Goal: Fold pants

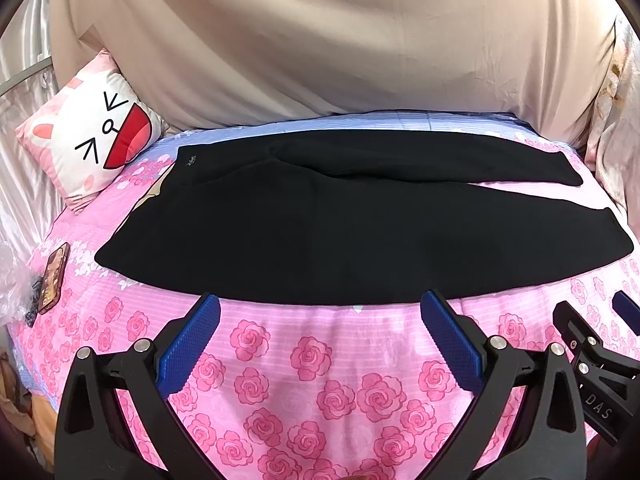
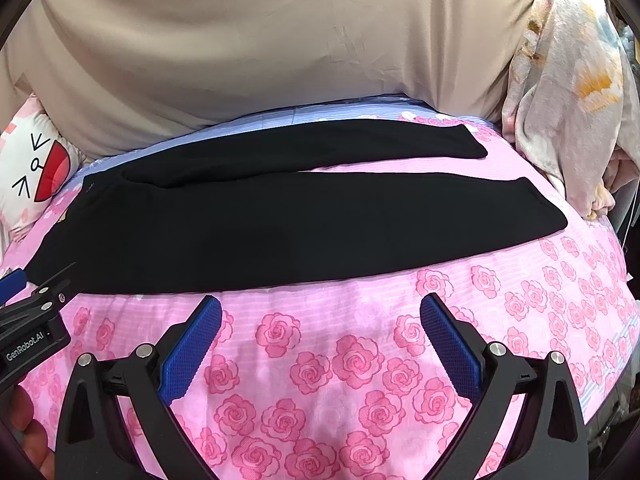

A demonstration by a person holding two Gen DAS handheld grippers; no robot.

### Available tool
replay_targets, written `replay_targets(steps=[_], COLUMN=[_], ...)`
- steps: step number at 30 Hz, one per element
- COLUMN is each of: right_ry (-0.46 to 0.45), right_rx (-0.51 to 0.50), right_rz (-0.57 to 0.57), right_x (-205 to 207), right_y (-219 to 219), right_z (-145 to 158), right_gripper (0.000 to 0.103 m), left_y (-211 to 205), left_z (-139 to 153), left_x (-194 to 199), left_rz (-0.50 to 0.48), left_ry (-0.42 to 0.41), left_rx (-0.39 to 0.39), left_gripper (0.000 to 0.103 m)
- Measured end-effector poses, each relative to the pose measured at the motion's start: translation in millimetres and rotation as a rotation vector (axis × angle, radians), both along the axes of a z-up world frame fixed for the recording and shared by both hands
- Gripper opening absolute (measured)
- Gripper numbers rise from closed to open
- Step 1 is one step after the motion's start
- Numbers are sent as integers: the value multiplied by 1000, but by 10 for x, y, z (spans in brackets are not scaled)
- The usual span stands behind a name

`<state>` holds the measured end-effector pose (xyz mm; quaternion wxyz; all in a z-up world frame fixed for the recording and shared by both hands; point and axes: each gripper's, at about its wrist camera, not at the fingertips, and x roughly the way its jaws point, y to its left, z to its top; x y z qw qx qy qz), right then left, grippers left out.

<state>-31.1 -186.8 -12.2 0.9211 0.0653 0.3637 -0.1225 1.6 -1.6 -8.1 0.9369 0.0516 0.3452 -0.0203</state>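
Note:
Black pants [image 1: 340,232] lie flat across the bed, waistband at the left, both legs spread toward the right with a narrow gap between them. They also show in the right wrist view [image 2: 300,224]. My left gripper [image 1: 320,308] is open and empty, its blue pads just short of the near edge of the pants. My right gripper [image 2: 320,308] is open and empty, also just short of the near leg's edge. Each gripper shows at the edge of the other's view: the right gripper [image 1: 592,340] and the left gripper [image 2: 36,300].
The bed has a pink rose-print cover [image 1: 312,380]. A cat-face pillow [image 1: 92,136] sits at the back left. A phone [image 1: 54,276] lies at the left edge beside crumpled plastic. A beige sheet [image 1: 340,40] hangs behind. Floral fabric [image 2: 568,92] is piled at the back right.

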Motion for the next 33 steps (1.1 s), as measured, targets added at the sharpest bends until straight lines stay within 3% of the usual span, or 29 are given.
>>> replay_targets(steps=[14, 23, 33], right_ry=[7, 11, 22], right_rx=[-6, -7, -4], right_rz=[2, 4, 1], right_x=[7, 28, 113], right_y=[8, 3, -15], right_z=[-12, -13, -39], right_gripper=[98, 98, 98], left_y=[-15, -80, -129], left_z=[-3, 19, -4], left_x=[21, 24, 163], left_rz=[-5, -17, -11], left_ry=[-1, -52, 32], left_rx=[10, 48, 68], left_gripper=[98, 98, 98])
